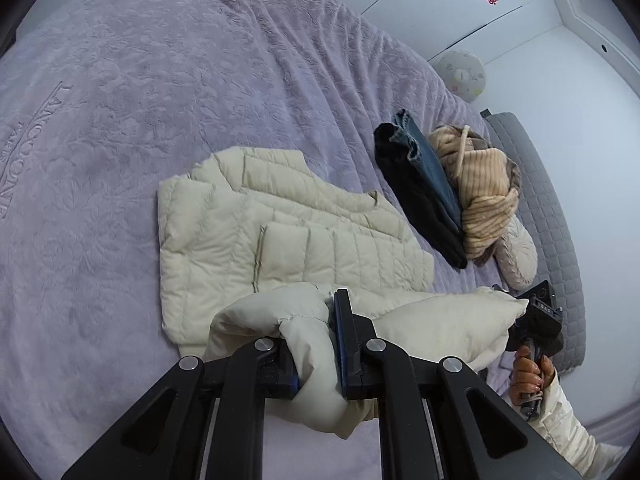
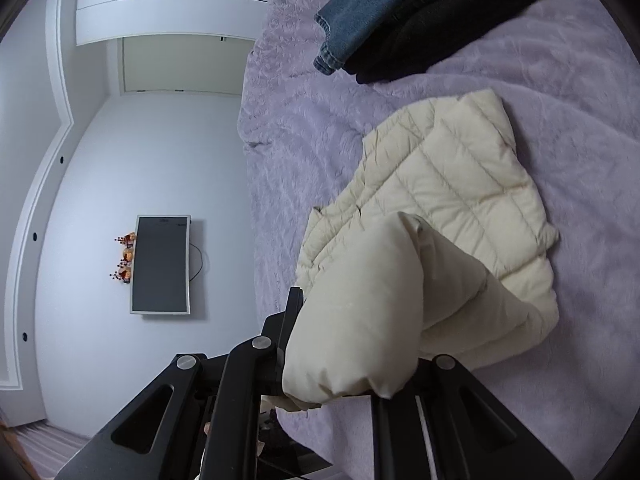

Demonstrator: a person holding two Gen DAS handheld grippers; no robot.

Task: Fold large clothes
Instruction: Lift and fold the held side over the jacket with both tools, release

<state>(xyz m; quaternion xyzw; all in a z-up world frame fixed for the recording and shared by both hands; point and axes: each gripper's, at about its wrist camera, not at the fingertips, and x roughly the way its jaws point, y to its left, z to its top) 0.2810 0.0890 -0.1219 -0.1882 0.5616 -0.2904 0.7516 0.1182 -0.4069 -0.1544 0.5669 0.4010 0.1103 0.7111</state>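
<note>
A cream quilted puffer jacket (image 1: 288,232) lies on the lilac bedspread (image 1: 140,80), its near edge lifted off the bed. My left gripper (image 1: 316,344) is shut on a bunched fold of that edge. In the left wrist view my right gripper (image 1: 536,320) holds the jacket's other end at the right, with a hand on its handle. In the right wrist view the jacket (image 2: 452,184) spreads ahead, and my right gripper (image 2: 344,344) is shut on a thick cream fold that hides the right finger.
Folded clothes sit beyond the jacket: a black garment (image 1: 420,200), blue jeans (image 1: 428,160) and a tan striped piece (image 1: 484,192). A grey quilted headboard (image 1: 552,216) and round cushion (image 1: 516,252) are at the right. A wall TV (image 2: 160,264) hangs past the bed's edge.
</note>
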